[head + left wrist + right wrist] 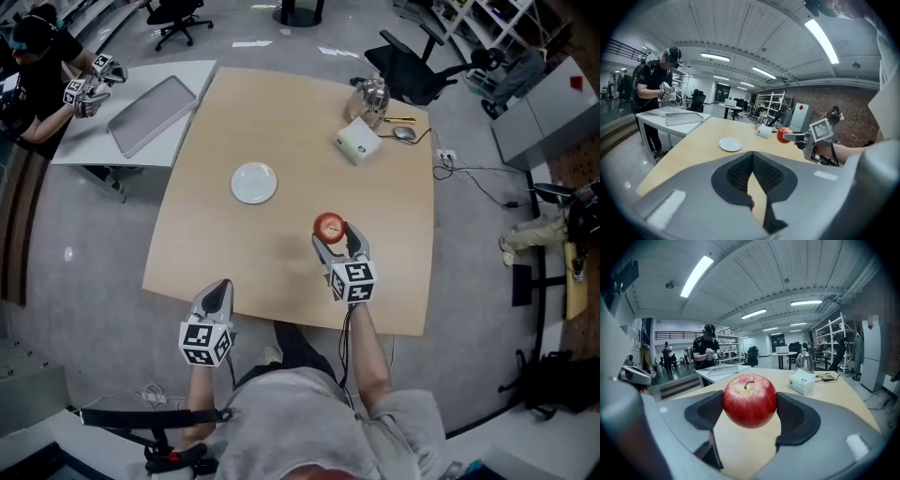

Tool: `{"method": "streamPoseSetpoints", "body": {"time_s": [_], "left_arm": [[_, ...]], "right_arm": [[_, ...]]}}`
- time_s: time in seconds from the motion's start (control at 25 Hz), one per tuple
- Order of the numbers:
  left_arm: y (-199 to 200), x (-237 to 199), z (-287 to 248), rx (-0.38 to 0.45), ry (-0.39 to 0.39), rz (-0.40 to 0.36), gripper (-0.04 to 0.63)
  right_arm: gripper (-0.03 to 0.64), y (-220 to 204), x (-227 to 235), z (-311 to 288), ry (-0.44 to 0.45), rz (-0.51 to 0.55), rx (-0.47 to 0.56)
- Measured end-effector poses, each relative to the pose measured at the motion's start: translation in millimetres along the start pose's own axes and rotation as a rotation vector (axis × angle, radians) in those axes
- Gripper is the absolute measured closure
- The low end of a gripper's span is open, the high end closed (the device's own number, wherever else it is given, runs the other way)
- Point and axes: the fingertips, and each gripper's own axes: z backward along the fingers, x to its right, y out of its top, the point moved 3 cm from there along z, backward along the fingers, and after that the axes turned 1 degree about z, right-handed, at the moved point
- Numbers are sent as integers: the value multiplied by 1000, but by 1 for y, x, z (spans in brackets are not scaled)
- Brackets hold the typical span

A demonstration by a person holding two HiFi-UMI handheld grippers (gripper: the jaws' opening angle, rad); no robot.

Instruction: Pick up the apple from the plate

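Apple (pixel 328 225), head view: off the plate (pixel 254 183) and gripped by the right hand-held gripper (pixel 336 234) over the table (pixel 281 112); the plate lies bare, well apart to the left.
Left hand-held gripper (pixel 221 286), head view: near the table's front edge, away from the apple.
Left gripper view: its jaws are closed together on nothing; the apple shows in the other hand-held gripper, raised clear of the table.
Right gripper view: both pads press the apple's sides, stem up, with table showing beneath.
Slip risk: the skin is round and glossy, so a quick swing or tilt could roll it out.
Drop risk: if the squeeze eases, it would likely fall and roll toward an edge.
Bruise risk: clamping harder could dent the flesh.
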Motion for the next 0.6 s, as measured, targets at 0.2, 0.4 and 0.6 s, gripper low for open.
{"method": "streamPoseSetpoints", "body": {"time_s": [0.2,0.4,0.6], "left_arm": [[-1,15,-2,-11,-41,-29,575],[-2,18,-11,-21,-87,-60,575],[-5,49,-11,-37,-143,-94,575]], "right_arm": [[255,-13,13,29,-57,-21,-1],[255,-31,24,47,-116,-50,-9],[255,-50,42,88,-180,-86,-17]]}}
